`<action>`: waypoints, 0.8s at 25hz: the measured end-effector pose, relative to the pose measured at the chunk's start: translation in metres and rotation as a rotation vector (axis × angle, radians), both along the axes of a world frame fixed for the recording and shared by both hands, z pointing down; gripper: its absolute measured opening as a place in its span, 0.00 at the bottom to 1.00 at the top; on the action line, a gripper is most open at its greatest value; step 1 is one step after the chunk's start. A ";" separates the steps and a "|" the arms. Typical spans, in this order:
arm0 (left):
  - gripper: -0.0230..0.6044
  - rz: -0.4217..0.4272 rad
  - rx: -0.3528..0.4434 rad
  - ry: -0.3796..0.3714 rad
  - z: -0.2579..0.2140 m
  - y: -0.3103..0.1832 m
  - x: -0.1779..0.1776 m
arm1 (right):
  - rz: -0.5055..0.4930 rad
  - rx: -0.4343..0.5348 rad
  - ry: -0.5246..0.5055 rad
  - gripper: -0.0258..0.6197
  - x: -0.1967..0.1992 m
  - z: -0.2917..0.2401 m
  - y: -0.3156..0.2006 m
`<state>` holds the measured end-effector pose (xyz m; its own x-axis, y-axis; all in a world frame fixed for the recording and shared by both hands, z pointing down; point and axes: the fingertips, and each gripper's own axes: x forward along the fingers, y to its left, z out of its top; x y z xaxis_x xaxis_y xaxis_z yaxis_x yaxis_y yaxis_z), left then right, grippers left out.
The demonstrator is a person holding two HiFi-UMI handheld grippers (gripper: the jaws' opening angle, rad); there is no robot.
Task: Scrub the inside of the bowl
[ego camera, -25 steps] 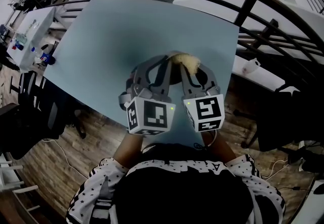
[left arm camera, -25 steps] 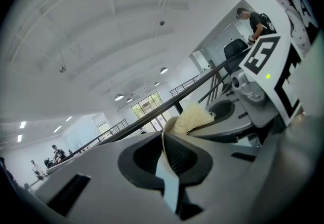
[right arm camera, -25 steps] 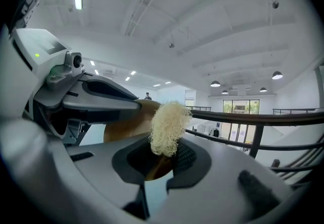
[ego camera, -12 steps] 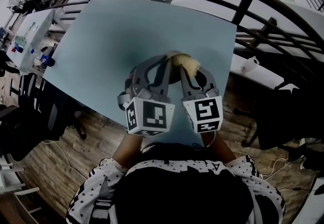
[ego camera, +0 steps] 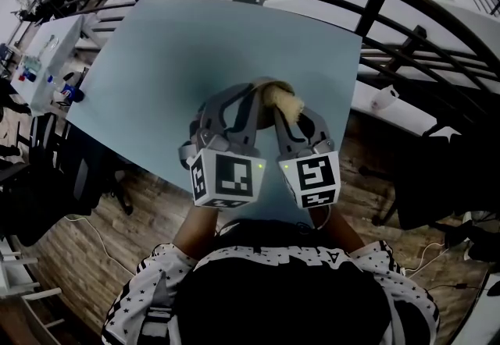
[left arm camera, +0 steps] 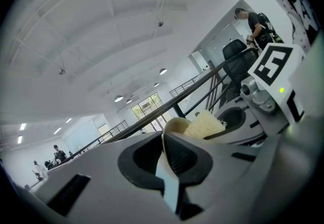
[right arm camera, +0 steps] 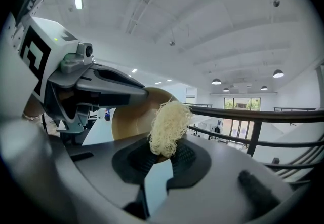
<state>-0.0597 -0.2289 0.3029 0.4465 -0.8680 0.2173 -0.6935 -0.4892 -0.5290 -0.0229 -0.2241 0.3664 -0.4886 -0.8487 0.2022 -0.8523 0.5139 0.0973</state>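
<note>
- tan round bowl [right arm camera: 132, 116]: tipped on edge, rim pinched between the left gripper [left arm camera: 165, 139] jaws.
- pale yellow fibrous scrubber [right arm camera: 167, 125]: clamped by the right gripper [right arm camera: 162, 154], at bowl's 4 o'clock, against its inside.

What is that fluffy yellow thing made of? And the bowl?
The scrubber looks like pale, stringy plant fibre, maybe loofah: loose thin threads stick out. The bowl seems to be wood or bamboo, smooth and matte tan, though plastic is possible.

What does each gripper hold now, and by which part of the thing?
The left gripper grips the bowl by its rim. The right gripper grips the fibrous scrubber by its lower end.
</note>
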 end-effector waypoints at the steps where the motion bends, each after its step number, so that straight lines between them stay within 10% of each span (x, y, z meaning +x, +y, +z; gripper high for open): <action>1: 0.08 -0.003 -0.001 0.003 0.000 0.001 0.001 | -0.005 0.000 0.000 0.13 0.001 0.001 0.002; 20: 0.07 -0.066 -0.016 0.013 -0.003 0.029 0.025 | -0.165 0.169 0.158 0.13 0.019 -0.033 0.028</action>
<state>-0.0345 -0.2003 0.2997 0.3909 -0.8922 0.2260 -0.7316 -0.4502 -0.5120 -0.0039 -0.1964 0.3330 -0.5965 -0.7886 0.1491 -0.7261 0.6094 0.3183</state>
